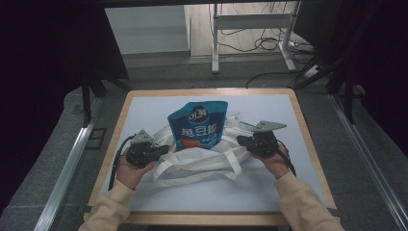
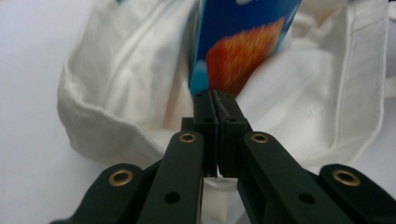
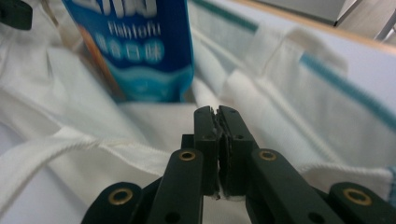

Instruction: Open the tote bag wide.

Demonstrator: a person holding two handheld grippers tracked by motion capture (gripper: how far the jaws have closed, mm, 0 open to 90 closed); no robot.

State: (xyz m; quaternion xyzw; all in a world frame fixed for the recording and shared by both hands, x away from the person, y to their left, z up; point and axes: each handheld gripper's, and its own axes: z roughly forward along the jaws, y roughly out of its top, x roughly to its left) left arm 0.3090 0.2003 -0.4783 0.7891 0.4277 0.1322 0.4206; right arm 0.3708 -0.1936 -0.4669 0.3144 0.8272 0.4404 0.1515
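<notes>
A white cloth tote bag [image 1: 202,161] lies in the middle of the table. A blue snack pouch [image 1: 198,125] stands with its lower end inside the bag's mouth. My left gripper [image 1: 166,148] is at the bag's left rim, and in the left gripper view it [image 2: 215,95] is shut on a fold of the white bag [image 2: 121,70], just below the pouch [image 2: 243,42]. My right gripper [image 1: 239,139] is at the bag's right rim. In the right gripper view it [image 3: 215,109] is shut on the bag's cloth [image 3: 280,93], with the pouch [image 3: 140,51] ahead to the left.
The table [image 1: 144,110] has a pale top and a wooden border. The bag's handles [image 1: 231,161] loop toward the person. Beyond the table, a white desk frame [image 1: 215,43] and cables [image 1: 267,43] stand on the floor. Dark stands flank both sides.
</notes>
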